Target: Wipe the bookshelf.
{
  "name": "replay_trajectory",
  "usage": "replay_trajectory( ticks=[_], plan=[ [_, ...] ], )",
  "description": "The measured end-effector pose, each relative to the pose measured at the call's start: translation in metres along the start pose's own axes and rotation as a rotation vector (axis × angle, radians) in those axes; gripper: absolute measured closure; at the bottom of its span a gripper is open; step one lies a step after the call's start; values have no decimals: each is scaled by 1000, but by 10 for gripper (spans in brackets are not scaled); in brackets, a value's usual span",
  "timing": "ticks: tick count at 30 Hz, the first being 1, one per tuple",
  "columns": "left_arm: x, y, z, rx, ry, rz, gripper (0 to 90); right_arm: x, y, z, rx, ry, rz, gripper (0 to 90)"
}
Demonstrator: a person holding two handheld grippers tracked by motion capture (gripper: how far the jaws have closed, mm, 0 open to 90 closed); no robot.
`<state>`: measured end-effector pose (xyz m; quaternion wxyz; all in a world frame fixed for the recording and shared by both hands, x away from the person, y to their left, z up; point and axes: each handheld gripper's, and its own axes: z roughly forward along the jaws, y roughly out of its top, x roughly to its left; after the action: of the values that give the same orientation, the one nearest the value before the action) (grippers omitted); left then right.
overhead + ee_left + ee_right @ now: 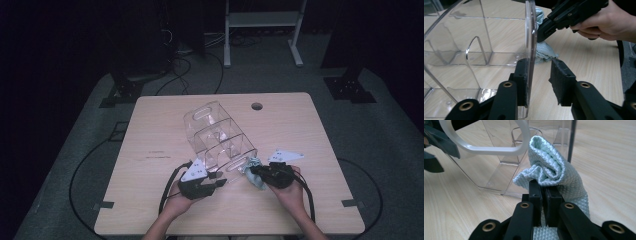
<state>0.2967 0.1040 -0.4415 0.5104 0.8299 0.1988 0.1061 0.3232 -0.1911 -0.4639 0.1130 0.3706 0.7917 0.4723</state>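
The right gripper (543, 195) has its jaws clenched on a pale blue-green cloth (554, 170), whose bunched fold rises above the pads and presses against the near wall of the clear plastic organizer (506, 162). The rest of the cloth hangs down past the jaws toward the table.

The left gripper (541, 80) stands with a gap between its jaws. One pad lies flat against the organizer's end wall, whose thin edge runs upright just inside that pad; the other pad stands apart from the wall with bare table showing between them, so the jaws are not pinching it.

In the high view the organizer (220, 135) lies tipped on its side near the table's middle, its dividers and handle slot visible, with the left gripper (212, 181) at its near corner and the right gripper (256, 171) just beside it, holding the cloth (254, 170).

The wooden table (165, 120) has open room to the left, right and far side, and a round cable hole (257, 106) near its far edge. Dark floor with cables surrounds it.
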Motion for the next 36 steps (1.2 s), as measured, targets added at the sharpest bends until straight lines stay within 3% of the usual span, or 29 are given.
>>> replay_trajectory(
  ticks=[8,14,19,20,24,28,33,36],
  plan=[
    [13,1,-21,-32,6,-34,576,-2,-1,1,0,4,8,855],
    [21,4,-35,-37,-7,-33,494,-2,-2,1,-1,9,13,855],
    [29,6,-43,-55,33,-21,416,-2,-2,1,-2,10,14,855],
    [31,7,-44,-62,69,-19,378,-2,-1,0,-1,10,14,855],
    [44,10,-44,-92,97,-26,229,-2,-1,0,-1,11,15,854],
    [54,13,-37,-65,136,-11,112,-2,-1,1,-5,12,15,855],
    [68,17,-29,-62,169,-7,39,-2,-1,1,-7,13,15,854],
    [78,19,-24,-35,175,-6,17,-2,-1,1,-5,13,15,854]
  ],
)
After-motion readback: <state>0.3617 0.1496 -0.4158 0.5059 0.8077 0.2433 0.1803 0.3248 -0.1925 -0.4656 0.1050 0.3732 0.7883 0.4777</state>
